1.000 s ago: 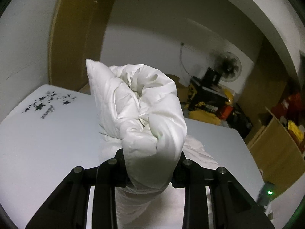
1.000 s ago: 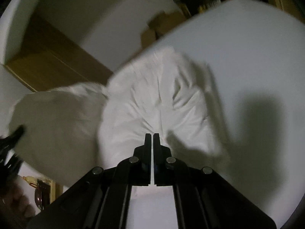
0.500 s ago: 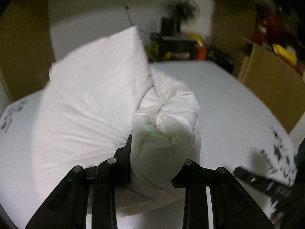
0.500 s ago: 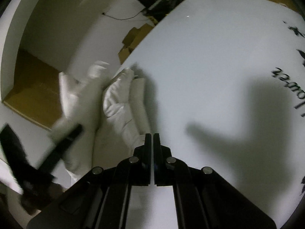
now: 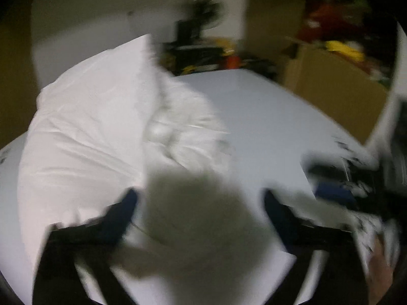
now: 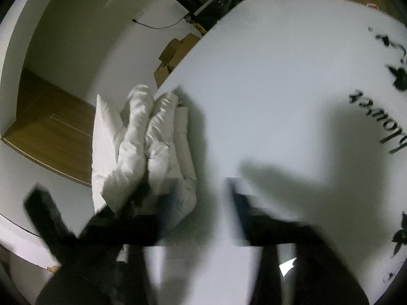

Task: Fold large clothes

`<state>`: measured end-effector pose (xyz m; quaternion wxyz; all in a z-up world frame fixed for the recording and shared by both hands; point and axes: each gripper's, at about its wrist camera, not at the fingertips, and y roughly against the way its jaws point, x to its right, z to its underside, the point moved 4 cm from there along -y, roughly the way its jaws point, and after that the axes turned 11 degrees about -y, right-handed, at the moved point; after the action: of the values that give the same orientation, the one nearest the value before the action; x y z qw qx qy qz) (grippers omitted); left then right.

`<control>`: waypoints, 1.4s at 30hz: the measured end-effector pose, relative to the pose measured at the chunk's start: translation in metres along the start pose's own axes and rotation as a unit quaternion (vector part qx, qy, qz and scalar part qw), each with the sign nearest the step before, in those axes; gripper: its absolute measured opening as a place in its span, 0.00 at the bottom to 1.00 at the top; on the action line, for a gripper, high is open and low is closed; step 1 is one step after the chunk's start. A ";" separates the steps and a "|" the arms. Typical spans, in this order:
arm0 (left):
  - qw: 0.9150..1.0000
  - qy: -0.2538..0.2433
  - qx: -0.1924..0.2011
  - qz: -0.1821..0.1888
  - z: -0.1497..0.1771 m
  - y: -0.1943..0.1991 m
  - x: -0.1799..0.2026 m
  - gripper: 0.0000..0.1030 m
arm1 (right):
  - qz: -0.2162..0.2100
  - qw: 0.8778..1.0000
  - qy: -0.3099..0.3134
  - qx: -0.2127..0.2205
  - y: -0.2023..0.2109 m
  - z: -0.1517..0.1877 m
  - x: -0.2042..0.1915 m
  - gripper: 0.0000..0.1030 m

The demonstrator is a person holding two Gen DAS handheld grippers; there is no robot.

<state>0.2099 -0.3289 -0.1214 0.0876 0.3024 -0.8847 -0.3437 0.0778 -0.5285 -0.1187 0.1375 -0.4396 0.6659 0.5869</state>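
The white padded garment (image 5: 89,132) lies folded in thick layers on the left part of the white table (image 5: 267,117). My left gripper (image 5: 201,200) is blurred and its jaws are opening wide. The garment's bunched end (image 5: 198,218) sits loose between them, and the pads do not press on it. In the right wrist view the garment (image 6: 152,147) lies along the table's (image 6: 279,76) left edge. My right gripper (image 6: 203,193) is also opening over the bare table, with the garment's near end beside its left finger. The left gripper (image 6: 43,211) shows there as a black blur.
Black flower prints and lettering (image 6: 371,122) mark the table's right side. Beyond the table are a brown cardboard box (image 5: 330,86), a fan (image 5: 203,7) and dark clutter. A wooden door (image 6: 51,127) and small cartons (image 6: 175,53) are off the left edge. A hand (image 5: 379,267) shows at lower right.
Both grippers have gone from shut to wide apart. The left one let go of the bunched garment and sank toward the table. The garment now rests in a folded stack.
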 end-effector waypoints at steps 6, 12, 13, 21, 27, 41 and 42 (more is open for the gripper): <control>0.995 0.033 0.028 0.090 0.045 0.068 0.003 1.00 | -0.029 0.998 0.062 0.013 0.013 -0.014 -0.066 0.81; 0.990 0.106 0.062 0.072 0.053 0.117 -0.057 1.00 | -0.052 0.982 0.169 -0.072 -0.049 -0.011 -0.161 0.81; 0.989 0.115 0.068 0.067 0.053 0.121 -0.064 1.00 | -0.051 0.979 0.178 -0.087 -0.063 -0.010 -0.168 0.81; 0.980 0.167 0.091 0.055 0.094 0.161 -0.110 1.00 | 0.029 0.959 0.203 -0.193 -0.139 0.013 -0.160 0.80; 0.978 0.181 0.074 0.070 0.090 0.147 -0.116 1.00 | 0.049 0.941 0.276 -0.192 -0.127 0.037 -0.157 0.71; 0.966 0.242 0.058 0.074 0.116 0.161 -0.149 1.00 | -0.015 0.973 0.148 -0.177 -0.117 0.002 -0.087 0.12; 0.965 0.245 0.055 0.077 0.117 0.160 -0.149 1.00 | -0.025 0.974 0.145 -0.175 -0.119 0.002 -0.083 0.13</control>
<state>0.2106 -0.0821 -0.0953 0.3108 0.3131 -0.8744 -0.2022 0.2142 -0.4827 -0.1401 -0.0247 -0.5539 0.5547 0.6204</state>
